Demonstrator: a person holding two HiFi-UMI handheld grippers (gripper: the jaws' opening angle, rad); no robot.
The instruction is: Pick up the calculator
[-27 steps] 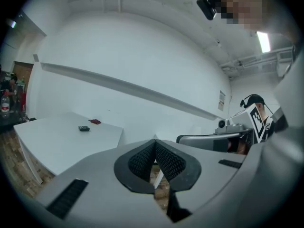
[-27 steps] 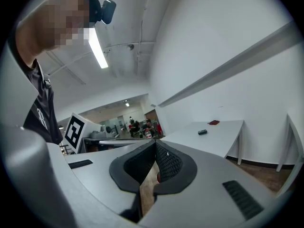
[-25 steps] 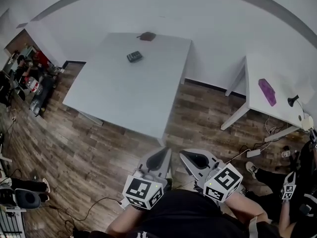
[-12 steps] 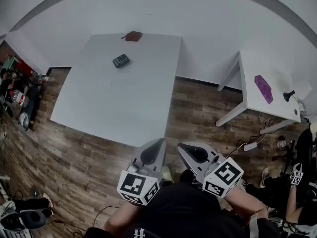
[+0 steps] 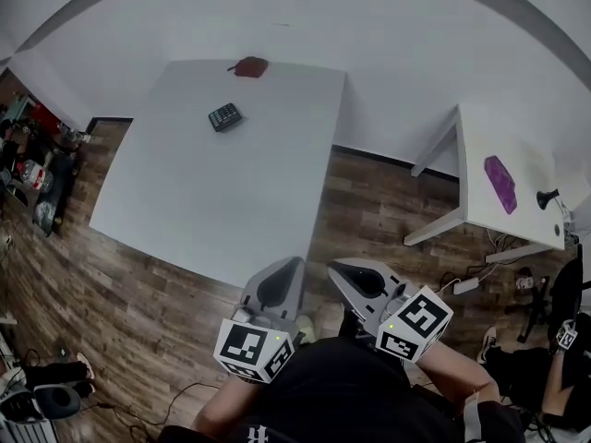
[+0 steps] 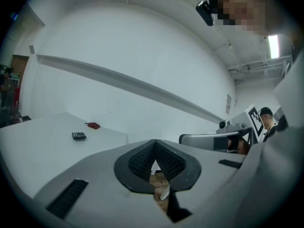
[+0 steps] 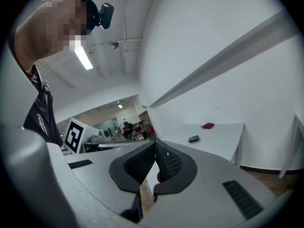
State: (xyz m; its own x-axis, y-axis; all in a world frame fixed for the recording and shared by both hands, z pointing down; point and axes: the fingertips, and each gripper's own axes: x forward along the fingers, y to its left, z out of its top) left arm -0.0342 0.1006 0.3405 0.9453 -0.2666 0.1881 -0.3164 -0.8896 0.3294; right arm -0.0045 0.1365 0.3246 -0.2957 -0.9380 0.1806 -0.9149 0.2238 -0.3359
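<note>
The calculator (image 5: 224,116) is small and dark and lies flat near the far side of a white table (image 5: 185,201). It also shows far off in the left gripper view (image 6: 79,136) and the right gripper view (image 7: 193,138). My left gripper (image 5: 297,264) and right gripper (image 5: 332,268) are held side by side over the wooden floor, short of the table's near edge and pointing toward it. Both are shut with nothing between the jaws, as their own views confirm: left gripper (image 6: 154,142), right gripper (image 7: 155,142).
A red object (image 5: 249,66) sits at the table's far edge by the white wall. A second white table (image 5: 489,220) at the right carries a purple item (image 5: 501,183) and a black one (image 5: 545,195). Clutter and people are at the far left (image 5: 32,173); cables lie on the floor.
The table has come nearer and shifted left in the head view as both grippers travelled forward together. Both stay shut and empty.
</note>
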